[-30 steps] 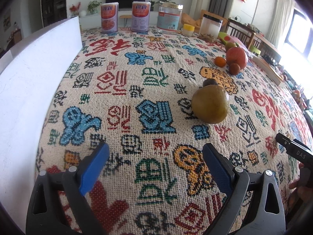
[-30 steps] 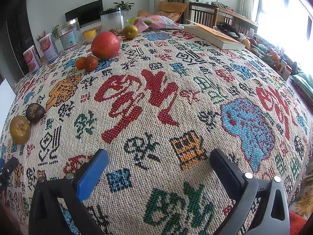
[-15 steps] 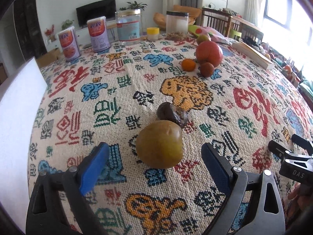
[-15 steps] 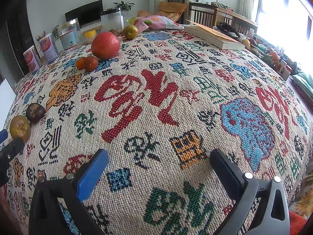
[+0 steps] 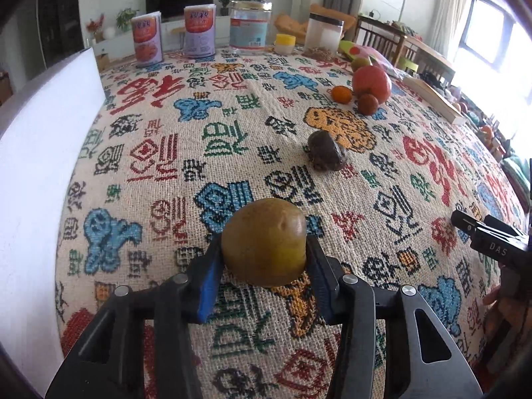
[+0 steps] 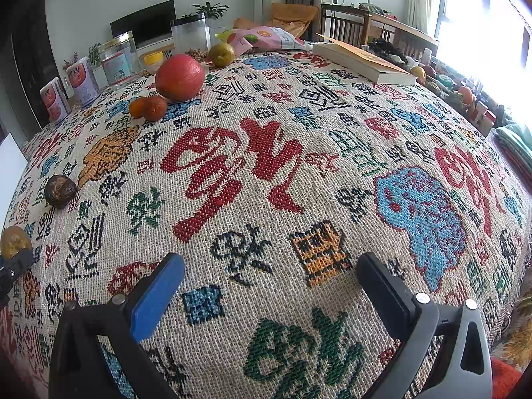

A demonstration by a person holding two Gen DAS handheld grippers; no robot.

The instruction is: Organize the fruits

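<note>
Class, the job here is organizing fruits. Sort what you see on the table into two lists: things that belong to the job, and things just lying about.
Belongs to the job:
- brownish-yellow round fruit, clamped in the left tool
- dark wrinkled fruit
- large red-orange fruit
- two small orange fruits
- green-brown fruit

Lying about:
- two printed cans
- clear jars
- thick book
- snack bag

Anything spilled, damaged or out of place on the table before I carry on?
One oddity: loose brown bits lie spilled on the cloth beside the clear black-lidded jar. The dark fruit looks wrinkled, possibly past its best. The fruits lie scattered, unsorted. The left hand-held gripper grips the brown-green fruit squarely.
</note>
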